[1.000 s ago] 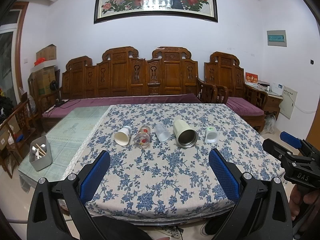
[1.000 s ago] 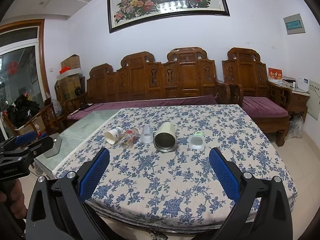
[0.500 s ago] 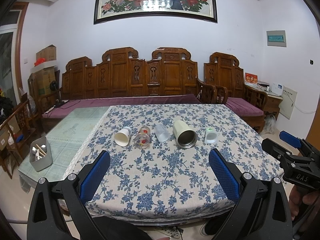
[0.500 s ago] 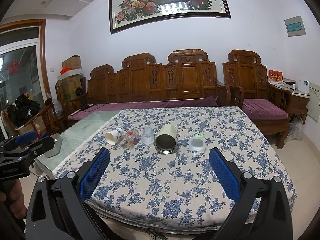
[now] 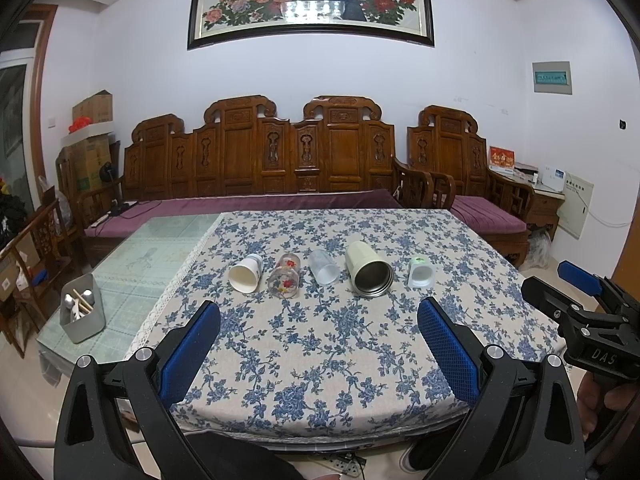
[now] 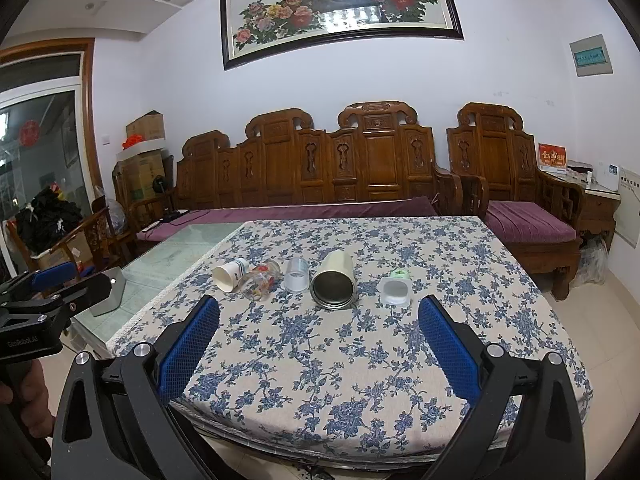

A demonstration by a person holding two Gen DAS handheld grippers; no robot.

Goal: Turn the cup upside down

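Observation:
Several cups lie on their sides in a row on the flowered tablecloth (image 5: pixel 320 344), mouths toward me: a white paper cup (image 5: pixel 245 274) (image 6: pixel 228 274), a flowered glass (image 5: pixel 285 281) (image 6: pixel 260 282), a clear plastic cup (image 5: pixel 324 267) (image 6: pixel 297 275), a cream steel tumbler (image 5: pixel 368 269) (image 6: pixel 334 282) and a small white cup with a green base (image 5: pixel 420 273) (image 6: pixel 395 289). My left gripper (image 5: pixel 318 344) is open and empty, well short of the row. My right gripper (image 6: pixel 319 344) is open and empty too. Each gripper shows at the edge of the other's view.
A grey utensil box (image 5: pixel 82 314) stands on the bare glass part of the table (image 5: pixel 160 248) at the left. A carved wooden sofa (image 5: pixel 280 164) with purple cushions runs behind the table. A side cabinet (image 5: pixel 548 200) stands at the right wall.
Both views have shifted very slightly; the cups have not moved and both grippers stay open.

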